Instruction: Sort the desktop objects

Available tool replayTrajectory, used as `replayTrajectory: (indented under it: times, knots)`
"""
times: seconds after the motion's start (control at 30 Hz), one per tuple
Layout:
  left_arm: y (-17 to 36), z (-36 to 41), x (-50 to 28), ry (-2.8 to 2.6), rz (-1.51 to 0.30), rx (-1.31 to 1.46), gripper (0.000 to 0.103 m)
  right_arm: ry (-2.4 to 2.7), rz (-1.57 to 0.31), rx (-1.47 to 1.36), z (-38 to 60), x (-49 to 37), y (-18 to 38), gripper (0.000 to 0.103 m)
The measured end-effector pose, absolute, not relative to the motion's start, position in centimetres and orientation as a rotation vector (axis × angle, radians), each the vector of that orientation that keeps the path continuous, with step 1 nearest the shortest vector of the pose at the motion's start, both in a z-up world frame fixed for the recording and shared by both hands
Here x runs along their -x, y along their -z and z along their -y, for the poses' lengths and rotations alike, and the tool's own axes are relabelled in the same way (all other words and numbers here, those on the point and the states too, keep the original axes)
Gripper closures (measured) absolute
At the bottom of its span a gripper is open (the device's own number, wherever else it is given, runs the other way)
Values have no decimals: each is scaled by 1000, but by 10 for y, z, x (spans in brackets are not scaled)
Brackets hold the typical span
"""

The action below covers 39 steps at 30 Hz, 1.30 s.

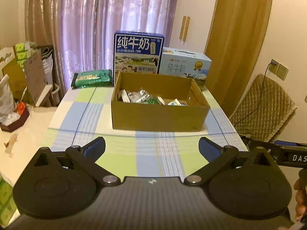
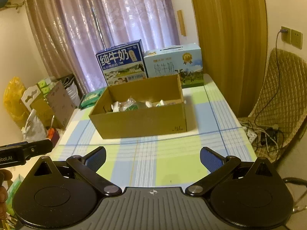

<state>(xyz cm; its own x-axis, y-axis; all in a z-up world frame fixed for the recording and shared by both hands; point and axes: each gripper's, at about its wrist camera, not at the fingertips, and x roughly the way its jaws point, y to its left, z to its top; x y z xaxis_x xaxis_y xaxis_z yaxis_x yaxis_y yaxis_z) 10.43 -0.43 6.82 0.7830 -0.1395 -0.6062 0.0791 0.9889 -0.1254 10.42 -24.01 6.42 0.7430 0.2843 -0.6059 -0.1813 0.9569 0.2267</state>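
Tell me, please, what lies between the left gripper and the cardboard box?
Only bare checked tablecloth lies between the left gripper and the cardboard box; the left wrist view shows it.

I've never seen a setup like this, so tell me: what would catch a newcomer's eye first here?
Probably the open cardboard box in the middle of the checked tablecloth, with small packets lying inside. Behind it stand a dark blue milk carton and a paler blue one against purple curtains. In the foreground, the left gripper and the right gripper both hang open and empty over the table.
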Motion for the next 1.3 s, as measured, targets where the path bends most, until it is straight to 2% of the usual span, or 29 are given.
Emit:
replayTrajectory:
  times: [0.4, 1.3]
  knots:
    - [-59, 15, -78, 103, -690, 67, 1, -244, -713, -50, 236, -70, -62, 2]
    - [-50, 5, -73, 82, -698, 73, 1, -262, -731, -46, 222, -68, -54, 2]
